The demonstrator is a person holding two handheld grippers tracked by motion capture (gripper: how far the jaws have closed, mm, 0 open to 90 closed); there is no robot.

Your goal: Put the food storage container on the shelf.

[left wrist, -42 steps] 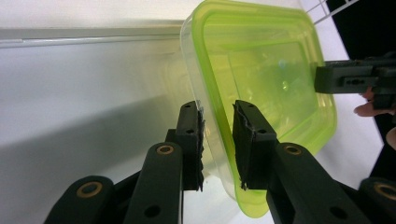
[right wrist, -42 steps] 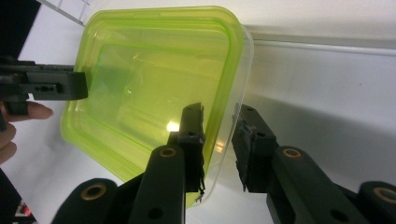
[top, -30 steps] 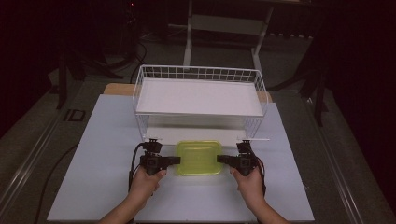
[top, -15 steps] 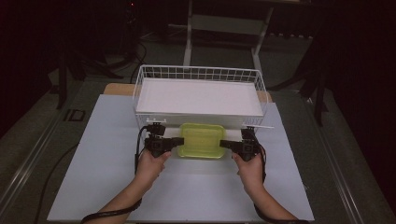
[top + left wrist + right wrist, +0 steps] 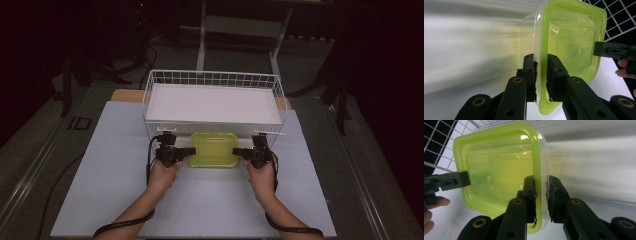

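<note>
Container of clear plastic with a yellow-green lid, held between two hand-held grippers near the front wall of a white wire basket. In the high view the container sits at the middle of a pale table, with the basket directly behind it and a white sheet lining the basket floor. Left gripper meets the container's left edge, and right gripper meets its right edge; each is carried by a hand whose forearm enters from the lower border. In the left gripper view the black jaws stand narrow, clamped on the rim of the lid, with one pad on the clear body side and the other on the lid's top face. The opposite gripper's jaw tip appears at the far edge of the lid, with fingertips beside it. In the right gripper view the arrangement is mirrored: the jaws pinch the lid rim and the clear wall of the container, and the wire grid of the basket shows beyond the lid. Whether the container rests on the table or is raised above it cannot be told.
</note>
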